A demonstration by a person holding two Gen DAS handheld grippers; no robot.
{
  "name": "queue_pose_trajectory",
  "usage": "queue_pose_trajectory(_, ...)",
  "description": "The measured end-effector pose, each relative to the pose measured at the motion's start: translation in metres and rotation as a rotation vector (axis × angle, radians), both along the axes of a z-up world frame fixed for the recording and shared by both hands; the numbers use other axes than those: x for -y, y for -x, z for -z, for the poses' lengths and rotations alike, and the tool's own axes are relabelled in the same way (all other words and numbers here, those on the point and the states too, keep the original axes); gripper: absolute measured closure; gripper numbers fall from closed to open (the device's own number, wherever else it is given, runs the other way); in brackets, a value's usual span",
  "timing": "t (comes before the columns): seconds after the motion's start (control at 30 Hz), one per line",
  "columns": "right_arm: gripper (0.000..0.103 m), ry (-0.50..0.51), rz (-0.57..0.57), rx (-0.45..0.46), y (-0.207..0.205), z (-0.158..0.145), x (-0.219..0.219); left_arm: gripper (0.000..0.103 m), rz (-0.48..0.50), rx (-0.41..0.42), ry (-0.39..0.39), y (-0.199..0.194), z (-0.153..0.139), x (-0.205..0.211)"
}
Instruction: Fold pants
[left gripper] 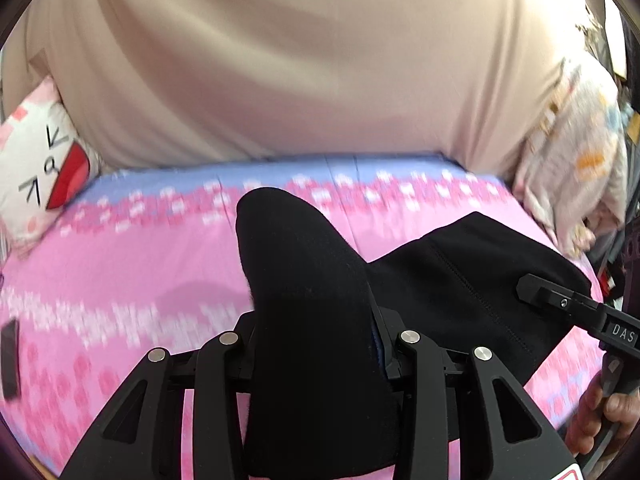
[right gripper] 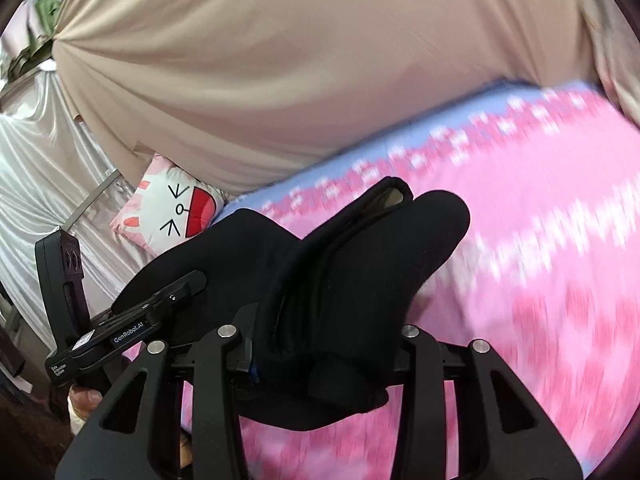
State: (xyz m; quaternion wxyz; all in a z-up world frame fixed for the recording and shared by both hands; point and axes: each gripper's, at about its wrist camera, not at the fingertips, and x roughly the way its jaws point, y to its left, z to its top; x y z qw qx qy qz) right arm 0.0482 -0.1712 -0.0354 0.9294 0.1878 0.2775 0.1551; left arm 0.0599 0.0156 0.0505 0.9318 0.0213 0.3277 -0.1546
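Observation:
The black pants (left gripper: pixel 460 280) hang lifted above the pink bed sheet (left gripper: pixel 120 272). In the left wrist view a bunched fold of them stands up between the fingers of my left gripper (left gripper: pixel 316 320), which is shut on the cloth; the fingertips are hidden under it. The right gripper (left gripper: pixel 560 304) holds the same garment at the right. In the right wrist view my right gripper (right gripper: pixel 328 320) is shut on a thick layered fold of the pants (right gripper: pixel 360 260), with a hem opening showing at the top. The left gripper (right gripper: pixel 160 300) grips the cloth at the left.
A beige curtain (left gripper: pixel 280 60) hangs behind the bed. A cat-face pillow (left gripper: pixel 40 168) lies at the back left and a patterned pillow (left gripper: pixel 576 152) at the back right. A dark flat object (left gripper: pixel 10 356) lies on the sheet's left edge. A hand (left gripper: pixel 600 412) holds the right gripper's handle.

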Motion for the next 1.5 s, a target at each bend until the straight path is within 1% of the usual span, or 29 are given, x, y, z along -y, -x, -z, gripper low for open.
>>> queue_pose_trajectory(0.07, 0.066, 0.011, -0.021, 0.044, -0.031, -0.012, 0.000, 0.068, -0.022, 0.053, -0.014, -0.027, -0.012, -0.002)
queue_pose_trajectory(0.1, 0.066, 0.010, -0.029, 0.055, -0.044, -0.015, -0.001, 0.068, -0.027, 0.069, -0.012, -0.035, -0.015, -0.003)
queue_pose_trajectory(0.13, 0.066, 0.008, -0.036, 0.064, -0.061, -0.019, 0.000, 0.068, -0.039, 0.097, -0.011, -0.053, -0.021, -0.004)
queue_pose_trajectory(0.23, 0.066, 0.006, -0.054, 0.077, -0.117, -0.023, 0.004, 0.068, -0.060, 0.126, -0.015, -0.093, -0.026, -0.005)
queue_pose_trajectory(0.3, 0.066, 0.001, -0.053, 0.067, -0.157, -0.016, 0.008, 0.068, -0.075, 0.126, -0.019, -0.122, -0.021, -0.005)
queue_pose_trajectory(0.37, 0.066, 0.004, -0.052, 0.055, -0.186, -0.004, 0.011, 0.068, -0.092, 0.113, -0.012, -0.156, -0.008, -0.006)
queue_pose_trajectory(0.43, 0.066, 0.013, -0.047, 0.017, -0.218, 0.020, 0.015, 0.067, -0.111, 0.073, -0.017, -0.190, 0.017, -0.006)
queue_pose_trajectory(0.5, 0.066, 0.020, -0.033, -0.066, -0.245, 0.054, 0.018, 0.067, -0.126, 0.005, -0.035, -0.215, 0.045, -0.006)
queue_pose_trajectory(0.57, 0.065, 0.039, -0.017, -0.163, -0.259, 0.087, 0.019, 0.066, -0.131, -0.103, -0.059, -0.235, 0.082, -0.007)
queue_pose_trajectory(0.6, 0.062, 0.027, -0.014, -0.174, -0.257, 0.097, 0.021, 0.063, -0.141, -0.128, -0.081, -0.237, 0.093, -0.007)
queue_pose_trajectory(0.67, 0.061, -0.011, -0.018, -0.193, -0.251, 0.109, 0.026, 0.059, -0.136, -0.109, -0.104, -0.229, 0.109, -0.010)
queue_pose_trajectory(0.7, 0.061, -0.030, -0.020, -0.192, -0.248, 0.107, 0.029, 0.058, -0.129, -0.095, -0.119, -0.224, 0.113, -0.010)
queue_pose_trajectory(0.73, 0.061, -0.025, -0.020, -0.190, -0.248, 0.106, 0.028, 0.058, -0.125, -0.083, -0.128, -0.219, 0.115, -0.010)
queue_pose_trajectory(0.83, 0.060, -0.022, -0.008, -0.191, -0.247, 0.107, 0.027, 0.057, -0.125, -0.078, -0.126, -0.216, 0.114, -0.010)
queue_pose_trajectory(0.87, 0.058, -0.024, -0.003, -0.196, -0.246, 0.107, 0.027, 0.053, -0.131, -0.080, -0.123, -0.220, 0.115, -0.011)
queue_pose_trajectory(0.9, 0.049, -0.028, 0.010, -0.218, -0.246, 0.109, 0.028, 0.045, -0.142, -0.087, -0.123, -0.221, 0.117, -0.013)
queue_pose_trajectory(0.93, 0.046, -0.052, 0.018, -0.230, -0.243, 0.111, 0.032, 0.042, -0.148, -0.089, -0.125, -0.224, 0.119, -0.014)
queue_pose_trajectory(1.0, 0.046, -0.107, 0.032, -0.231, -0.235, 0.112, 0.039, 0.023, -0.169, -0.083, -0.132, -0.224, 0.118, -0.019)
queue_pose_trajectory(1.07, 0.046, -0.121, 0.036, -0.228, -0.225, 0.111, 0.042, 0.018, -0.185, -0.078, -0.130, -0.219, 0.112, -0.027)
queue_pose_trajectory(1.17, 0.046, -0.159, 0.034, -0.254, -0.231, 0.115, 0.047, 0.016, -0.194, -0.111, -0.094, -0.222, 0.115, -0.034)
queue_pose_trajectory(1.2, 0.051, -0.166, 0.031, -0.255, -0.233, 0.115, 0.047, 0.017, -0.196, -0.128, -0.081, -0.225, 0.117, -0.035)
queue_pose_trajectory(1.23, 0.060, -0.168, 0.029, -0.249, -0.232, 0.113, 0.046, 0.020, -0.191, -0.147, -0.052, -0.229, 0.120, -0.035)
queue_pose_trajectory(1.27, 0.063, -0.161, 0.030, -0.242, -0.230, 0.110, 0.043, 0.030, -0.180, -0.161, -0.027, -0.232, 0.121, -0.036)
queue_pose_trajectory(1.3, 0.066, -0.125, 0.029, -0.227, -0.223, 0.103, 0.036, 0.048, -0.154, -0.178, 0.004, -0.234, 0.121, -0.036)
queue_pose_trajectory(1.33, 0.067, -0.097, 0.026, -0.205, -0.215, 0.097, 0.030, 0.050, -0.122, -0.193, 0.023, -0.236, 0.118, -0.035)
queue_pose_trajectory(1.37, 0.067, -0.093, 0.021, -0.183, -0.204, 0.093, 0.024, 0.053, -0.120, -0.190, 0.010, -0.237, 0.115, -0.034)
queue_pose_trajectory(1.43, 0.067, -0.080, 0.029, -0.161, -0.194, 0.092, 0.019, 0.051, -0.104, -0.189, -0.013, -0.240, 0.115, -0.031)
queue_pose_trajectory(1.47, 0.067, -0.057, 0.044, -0.163, -0.193, 0.096, 0.018, 0.045, -0.107, -0.186, -0.020, -0.241, 0.117, -0.031)
queue_pose_trajectory(1.5, 0.064, -0.024, 0.066, -0.189, -0.197, 0.106, 0.018, 0.037, -0.109, -0.179, -0.021, -0.243, 0.119, -0.032)
